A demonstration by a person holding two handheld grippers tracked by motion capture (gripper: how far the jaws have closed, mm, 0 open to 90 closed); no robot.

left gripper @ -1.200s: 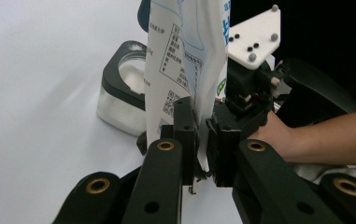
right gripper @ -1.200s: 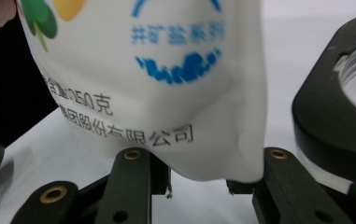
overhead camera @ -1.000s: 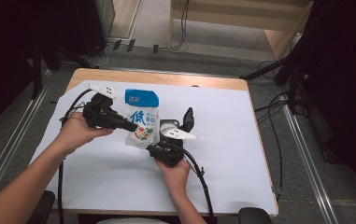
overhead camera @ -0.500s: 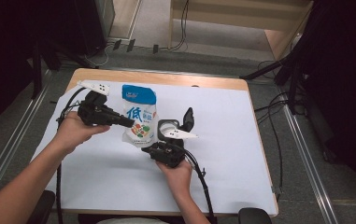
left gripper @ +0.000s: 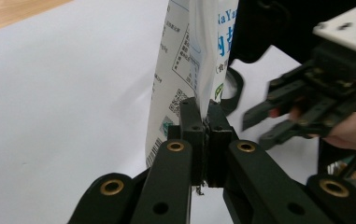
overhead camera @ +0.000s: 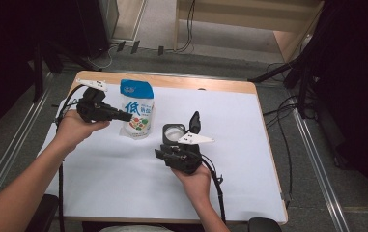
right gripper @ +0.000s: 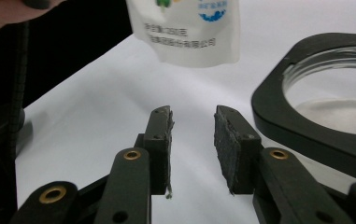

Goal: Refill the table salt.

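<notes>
Two grippers at work over my white table: my left gripper pinches the side edge of the blue-and-white pouch, lifted upright. My right gripper, jaws parted around nothing, sits beside the black-rimmed glass container.

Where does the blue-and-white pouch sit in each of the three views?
High view: pouch upright at upper left of the table, left gripper clamped on its edge.
Left gripper view: top centre, edge pinched between the jaws.
Right gripper view: its bottom end at top centre.
Shared landmark: black-framed glass container.
</notes>
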